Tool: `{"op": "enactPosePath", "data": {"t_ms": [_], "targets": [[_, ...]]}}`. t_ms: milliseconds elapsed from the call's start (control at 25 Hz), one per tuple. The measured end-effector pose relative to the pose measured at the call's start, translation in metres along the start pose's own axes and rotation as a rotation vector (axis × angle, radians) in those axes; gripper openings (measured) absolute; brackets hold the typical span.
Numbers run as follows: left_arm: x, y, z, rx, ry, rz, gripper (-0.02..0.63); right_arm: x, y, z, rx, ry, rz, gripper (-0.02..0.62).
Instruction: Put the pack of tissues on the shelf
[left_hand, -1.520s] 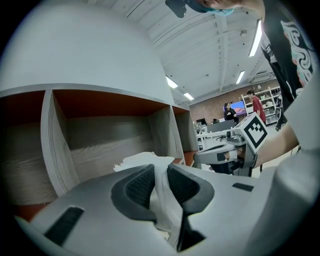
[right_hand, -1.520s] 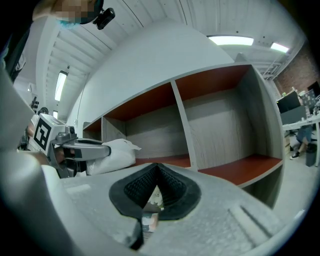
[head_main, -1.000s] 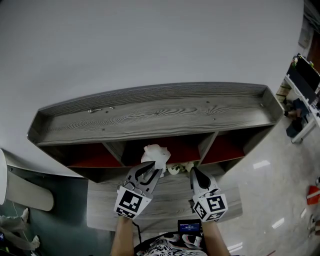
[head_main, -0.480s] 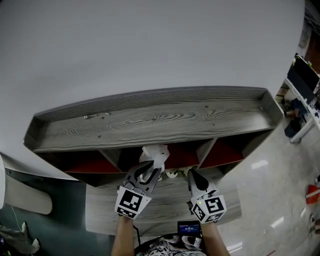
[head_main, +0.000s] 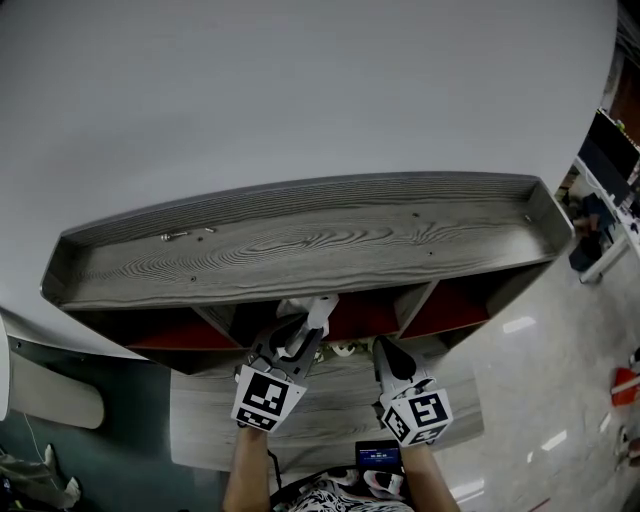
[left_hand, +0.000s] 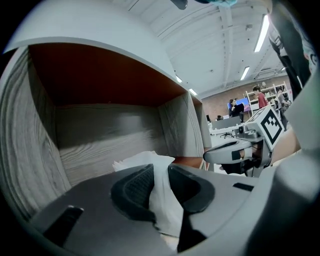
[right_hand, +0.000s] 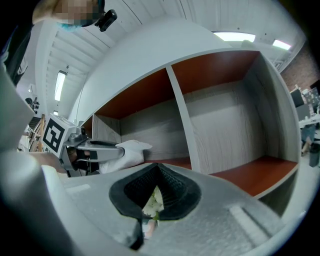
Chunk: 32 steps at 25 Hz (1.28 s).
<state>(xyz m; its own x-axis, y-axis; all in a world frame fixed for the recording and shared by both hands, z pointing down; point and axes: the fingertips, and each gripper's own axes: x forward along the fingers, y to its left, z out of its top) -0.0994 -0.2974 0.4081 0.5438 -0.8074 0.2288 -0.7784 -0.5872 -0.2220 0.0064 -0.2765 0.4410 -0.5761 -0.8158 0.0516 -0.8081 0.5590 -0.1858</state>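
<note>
Soft white pack of tissues (left_hand: 142, 161) — pinched by left gripper (left_hand: 160, 171), ribbed jaws just easing apart; right gripper (right_hand: 157, 168) jaws closed.

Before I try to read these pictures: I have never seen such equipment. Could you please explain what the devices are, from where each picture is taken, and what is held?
No robot here: a person holds a two-jaw gripper in each hand. The head view comes from a camera on the person's head, looking down. Each gripper view comes from a camera riding on that gripper, looking along its jaws. In front stands a grey wooden shelf with open compartments. A few small metal bits lie on its top. The left gripper is closed on the pack of tissues, at the mouth of the middle compartment. Its jaws have just opened a little, the pack between them. The right gripper is closed on a small white-and-green thing; I cannot tell what it is.
</note>
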Motion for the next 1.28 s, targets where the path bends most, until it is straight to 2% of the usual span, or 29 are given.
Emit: {"op": "enactPosePath", "data": {"t_ms": [400, 840, 1080, 1280], "targets": [[0.014, 0.009, 0.000, -0.044, -0.004, -0.011, 0.103, 0.011, -0.002, 0.000, -0.009, 0.008, 0.013, 0.002], [0.017, 0.009, -0.001, -0.056, 0.012, -0.018, 0.109, 0.011, -0.002, -0.001, 0.001, 0.010, 0.013, 0.003], [0.020, 0.009, -0.002, -0.042, 0.041, -0.006, 0.166, 0.006, -0.002, 0.000, 0.008, 0.006, 0.003, 0.003], [0.016, 0.011, 0.001, -0.052, 0.027, 0.019, 0.196, 0.004, 0.000, 0.002, 0.000, 0.001, 0.014, 0.003]]}}
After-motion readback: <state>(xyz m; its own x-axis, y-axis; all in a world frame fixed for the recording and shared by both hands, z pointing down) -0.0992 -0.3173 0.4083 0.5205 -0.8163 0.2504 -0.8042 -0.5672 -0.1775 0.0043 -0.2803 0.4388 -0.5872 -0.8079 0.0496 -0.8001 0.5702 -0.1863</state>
